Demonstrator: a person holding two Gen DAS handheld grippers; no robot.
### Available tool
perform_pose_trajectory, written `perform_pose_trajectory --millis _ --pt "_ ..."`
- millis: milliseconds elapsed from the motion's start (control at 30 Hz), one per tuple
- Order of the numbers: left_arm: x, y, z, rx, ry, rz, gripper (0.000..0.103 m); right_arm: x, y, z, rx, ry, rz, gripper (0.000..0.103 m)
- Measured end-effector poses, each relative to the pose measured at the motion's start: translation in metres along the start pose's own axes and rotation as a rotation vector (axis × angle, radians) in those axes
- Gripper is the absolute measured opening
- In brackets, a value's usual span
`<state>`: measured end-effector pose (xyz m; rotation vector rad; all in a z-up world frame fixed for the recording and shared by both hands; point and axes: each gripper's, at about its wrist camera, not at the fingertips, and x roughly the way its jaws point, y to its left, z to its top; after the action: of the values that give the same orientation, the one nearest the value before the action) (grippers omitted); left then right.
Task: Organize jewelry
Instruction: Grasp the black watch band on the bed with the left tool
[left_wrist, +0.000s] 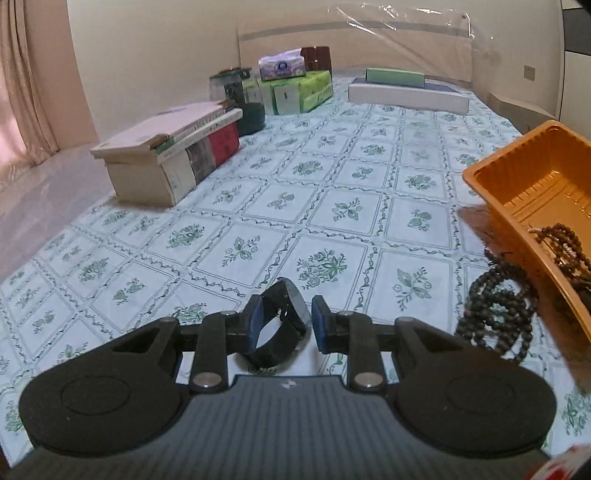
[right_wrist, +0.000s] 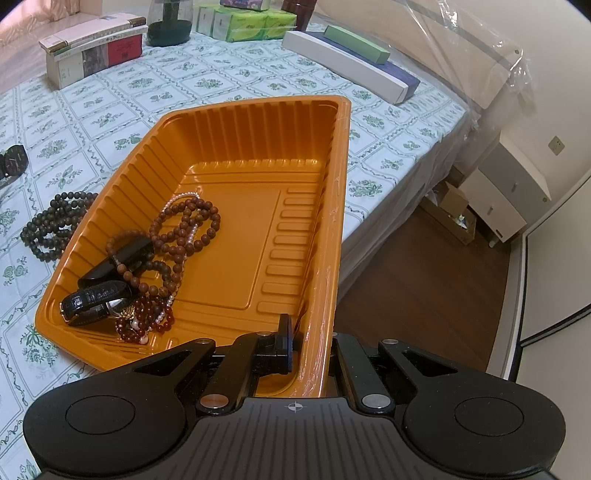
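My left gripper (left_wrist: 287, 321) is open, its blue pads on either side of a black wristwatch (left_wrist: 284, 314) lying on the floral cloth; the watch also shows in the right wrist view (right_wrist: 13, 160). A dark bead bracelet (left_wrist: 495, 314) lies on the cloth beside the orange tray (left_wrist: 491, 184), also visible in the right wrist view (right_wrist: 55, 223). My right gripper (right_wrist: 312, 343) is shut on the orange tray's near wall (right_wrist: 321, 314), with the tray tilted up. Inside the tray lie brown bead strands (right_wrist: 184, 229), red beads (right_wrist: 147, 317) and a black strap watch (right_wrist: 96, 301).
A stack of books (left_wrist: 173, 155), a dark jar (left_wrist: 240, 99), green tissue packs (left_wrist: 295, 88) and long flat boxes (left_wrist: 406, 92) stand at the far side of the bed. The bed's right edge drops to a wooden floor (right_wrist: 424, 277) with white cabinets (right_wrist: 509, 192).
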<state>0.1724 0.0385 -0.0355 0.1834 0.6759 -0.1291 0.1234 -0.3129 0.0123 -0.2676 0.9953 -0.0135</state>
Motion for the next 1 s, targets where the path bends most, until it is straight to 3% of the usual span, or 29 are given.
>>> perform_pose_trajectory --millis 367,433,700,1000 --pt "0.033 -0.001 0.000 0.015 0.064 -0.008 0.025 0.000 0.000 0.000 0.000 0.001 0.000 0.004" --pt "0.035 0.001 -0.001 0.006 0.066 -0.017 0.018 0.000 0.000 0.000 0.000 0.001 0.000 0.004" --pt "0.026 -0.001 -0.002 -0.019 0.061 -0.033 0.009 0.001 0.000 0.000 0.000 0.001 0.000 0.004" --pt "0.012 -0.003 -0.004 -0.026 0.051 -0.042 0.009 0.001 0.000 0.000 0.000 0.001 -0.001 0.004"
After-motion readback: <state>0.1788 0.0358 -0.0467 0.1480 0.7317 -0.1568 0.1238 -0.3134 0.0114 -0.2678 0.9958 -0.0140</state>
